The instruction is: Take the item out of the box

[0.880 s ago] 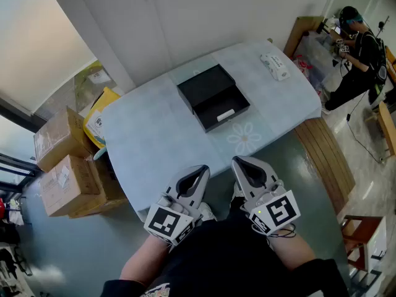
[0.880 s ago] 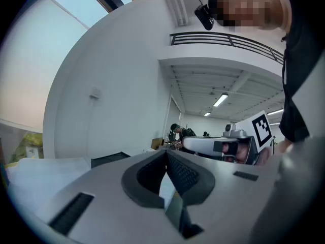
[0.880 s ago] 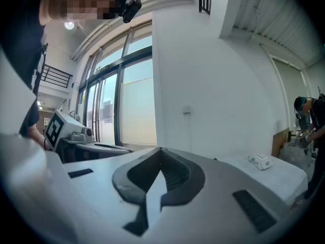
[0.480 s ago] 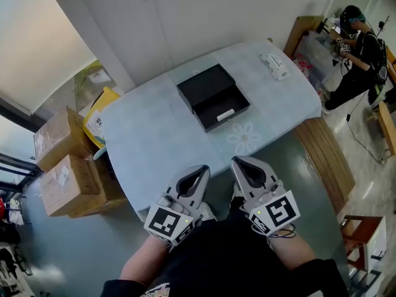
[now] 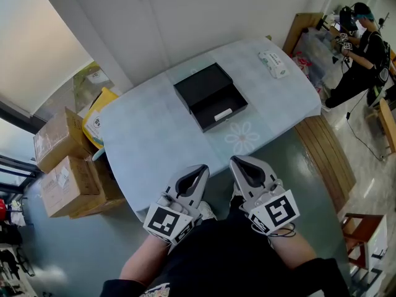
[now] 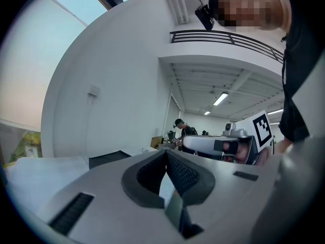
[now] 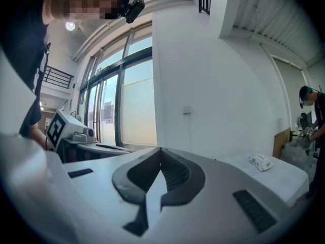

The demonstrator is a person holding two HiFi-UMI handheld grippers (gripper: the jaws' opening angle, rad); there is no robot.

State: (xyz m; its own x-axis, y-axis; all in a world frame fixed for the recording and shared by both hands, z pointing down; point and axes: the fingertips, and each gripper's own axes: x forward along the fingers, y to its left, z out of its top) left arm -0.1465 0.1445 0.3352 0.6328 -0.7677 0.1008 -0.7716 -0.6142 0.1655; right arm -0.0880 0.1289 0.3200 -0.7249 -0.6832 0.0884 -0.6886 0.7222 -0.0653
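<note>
Almost nothing has moved in the last second. The left gripper (image 5: 199,169) and the right gripper (image 5: 239,162) still hang side by side in front of the holder's body, off the near edge of the table (image 5: 154,138). Both have their jaws pressed fully together with nothing between them. Only the holder's head has tipped a little, so the table sits slightly differently in the head view.

The black box (image 5: 210,96) lies at twelve o'clock from the grippers, well apart from them, near the middle of the table. Its lid (image 5: 199,83) is laid back flat on the far side. The white item (image 5: 223,114) rests in the near tray, towards the box's five o'clock corner. A small packet (image 5: 273,64) lies at about one o'clock, near the far corner, and a person (image 5: 359,45) stands beyond it.

To my eye the task hasn't begun: with the lid already off, what's left is to reach forward, open one pair of jaws and pick the item out.
</note>
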